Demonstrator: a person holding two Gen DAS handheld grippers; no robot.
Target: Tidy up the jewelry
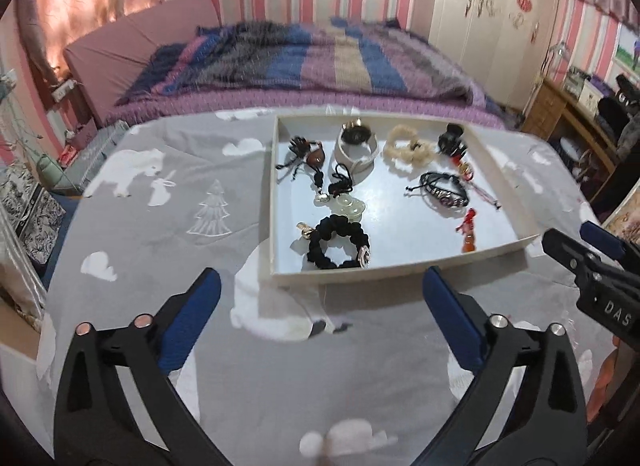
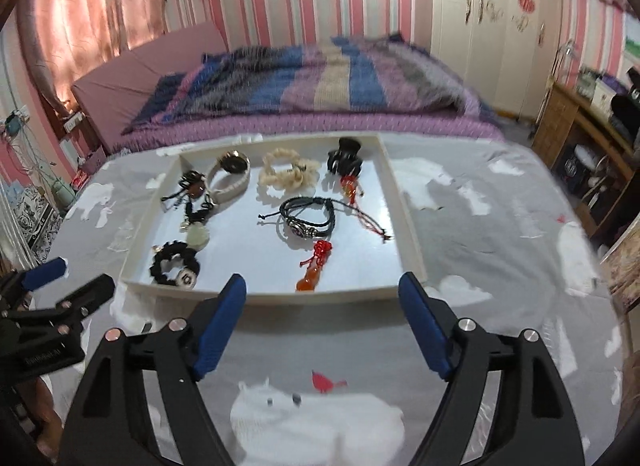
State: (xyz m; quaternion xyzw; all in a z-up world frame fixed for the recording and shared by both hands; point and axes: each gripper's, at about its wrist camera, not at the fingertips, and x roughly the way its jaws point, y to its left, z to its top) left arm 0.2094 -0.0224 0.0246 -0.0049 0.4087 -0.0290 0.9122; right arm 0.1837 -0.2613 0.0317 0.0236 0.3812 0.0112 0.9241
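Left gripper and right gripper, fingers wide and empty, above the cloth-covered surface near the white tray of jewelry.

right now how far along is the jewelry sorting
Done, it appears: the pieces all lie inside the white tray, among them the black scrunchie, the cream scrunchie, the black cord bracelet and the red knot charm; none shows on the grey cloth. In hand: nothing; the left gripper and right gripper have open, empty jaws. Left: perhaps only tidying.
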